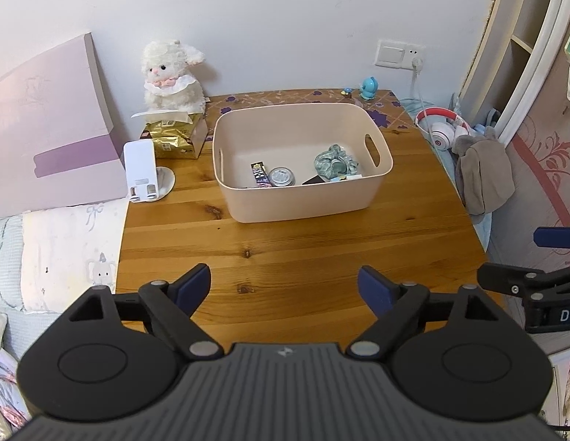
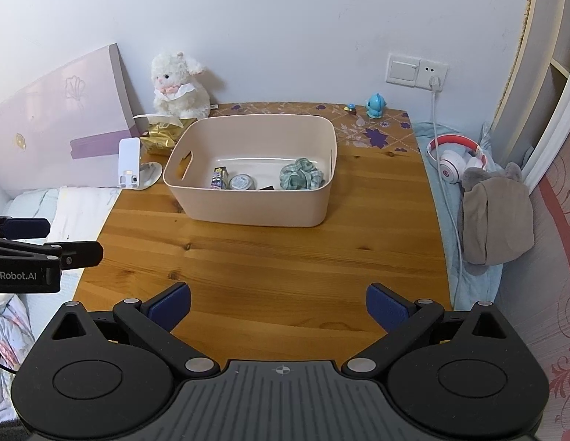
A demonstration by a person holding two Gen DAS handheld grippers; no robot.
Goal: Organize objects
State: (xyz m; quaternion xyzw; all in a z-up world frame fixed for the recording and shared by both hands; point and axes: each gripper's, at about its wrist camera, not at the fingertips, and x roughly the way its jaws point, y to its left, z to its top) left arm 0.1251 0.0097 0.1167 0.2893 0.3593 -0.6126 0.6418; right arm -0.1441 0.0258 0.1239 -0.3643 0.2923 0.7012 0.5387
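Left wrist view, 1 bin (image 1: 303, 198), 1 scrunchie (image 1: 334, 161), 1 tin (image 1: 282, 177), 2 spread grippers

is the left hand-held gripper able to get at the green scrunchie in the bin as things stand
Probably yes. The left hand-held gripper is open and empty, the bare table lies between it and the bin, and the bin is open-topped. The green scrunchie lies uncovered on top, so reaching over the near wall should work.

Even, soft indoor light — bright, no harsh glare. Plush lamb (image 1: 173, 73) throws a faint shadow rightward on the wall (image 1: 285, 18). Focus sharp throughout. Fisheye bends edges strongly — dark vignette at the corners.
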